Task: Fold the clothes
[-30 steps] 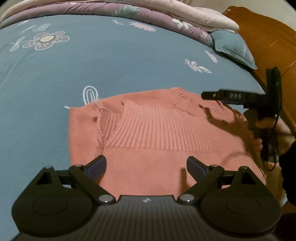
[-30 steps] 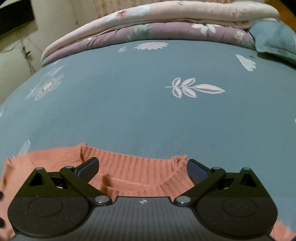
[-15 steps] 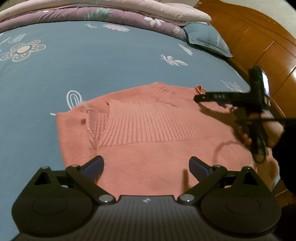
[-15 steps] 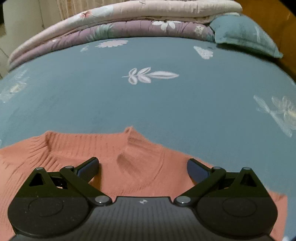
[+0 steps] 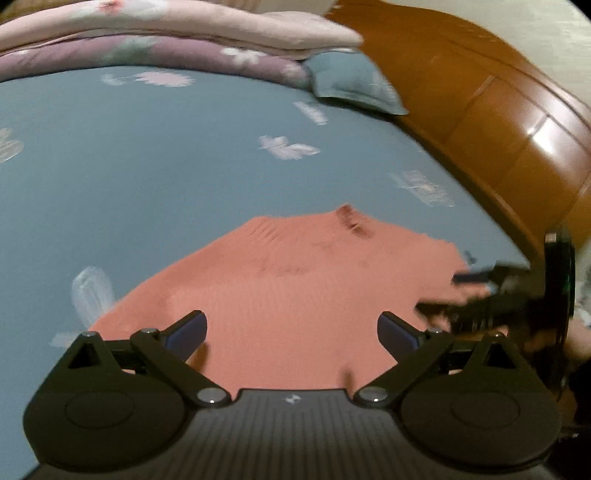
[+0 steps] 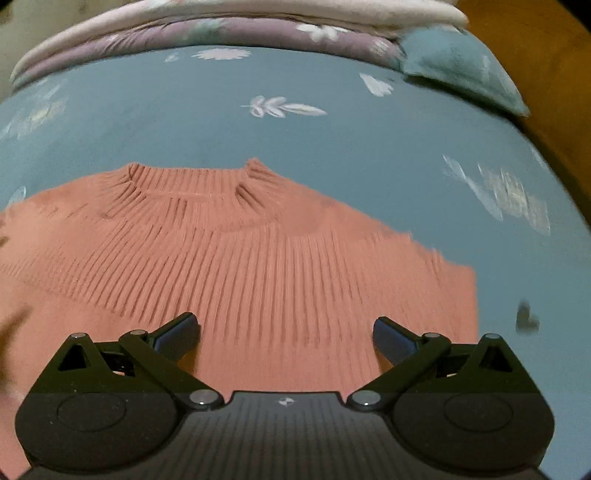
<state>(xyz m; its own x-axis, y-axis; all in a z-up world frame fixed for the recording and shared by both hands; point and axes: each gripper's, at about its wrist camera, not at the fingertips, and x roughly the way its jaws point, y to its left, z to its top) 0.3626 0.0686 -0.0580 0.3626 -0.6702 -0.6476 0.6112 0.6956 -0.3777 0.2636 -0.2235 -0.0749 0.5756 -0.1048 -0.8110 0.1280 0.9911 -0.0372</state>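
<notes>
Below my left gripper and right gripper, both spread wide and holding nothing, I see the salmon-pink ribbed knit sweater lying flat on the blue floral bedsheet. Beyond it I see folded pink and purple quilts.

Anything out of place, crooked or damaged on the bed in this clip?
Nothing stands out. The salmon sweater lies flat on the blue bedsheet, collar away from the cameras, and both the left claw and right claw are open above it.
</notes>
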